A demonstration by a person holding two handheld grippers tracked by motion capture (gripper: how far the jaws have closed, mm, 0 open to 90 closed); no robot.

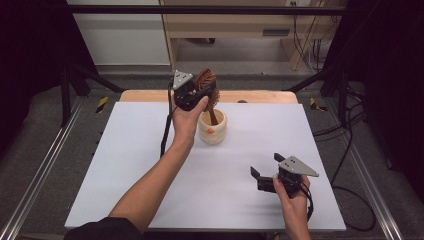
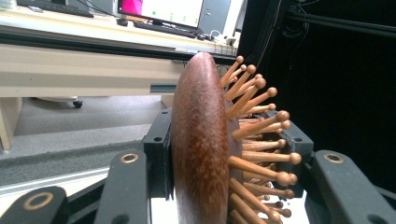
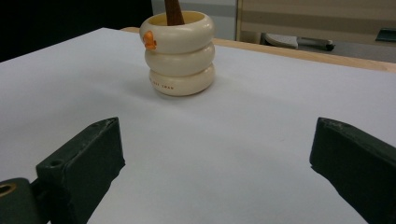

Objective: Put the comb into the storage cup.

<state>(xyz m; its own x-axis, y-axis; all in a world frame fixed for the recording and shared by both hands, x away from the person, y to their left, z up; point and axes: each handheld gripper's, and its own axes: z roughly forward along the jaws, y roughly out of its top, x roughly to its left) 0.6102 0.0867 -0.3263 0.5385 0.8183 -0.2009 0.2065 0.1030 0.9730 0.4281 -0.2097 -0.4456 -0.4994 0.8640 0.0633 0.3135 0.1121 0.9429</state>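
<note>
Hairbrush [image 1: 206,81] of stiff, light wood stands handle-down in the cream cup [image 1: 212,129], its head clamped in our left claw [image 1: 199,94] just above the cup — better there than on the pegs — while our right claw [image 1: 267,171] gapes empty.

Hairbrush [image 2: 201,140]: lower head and handle cut off by bottom edge of left gripper view; handle end hidden inside cream holder [image 3: 180,51]. Holder lettering, centre-left of right gripper view: too small to read. Right tool [image 3: 217,163]: jaws cropped at frame bottom.
</note>
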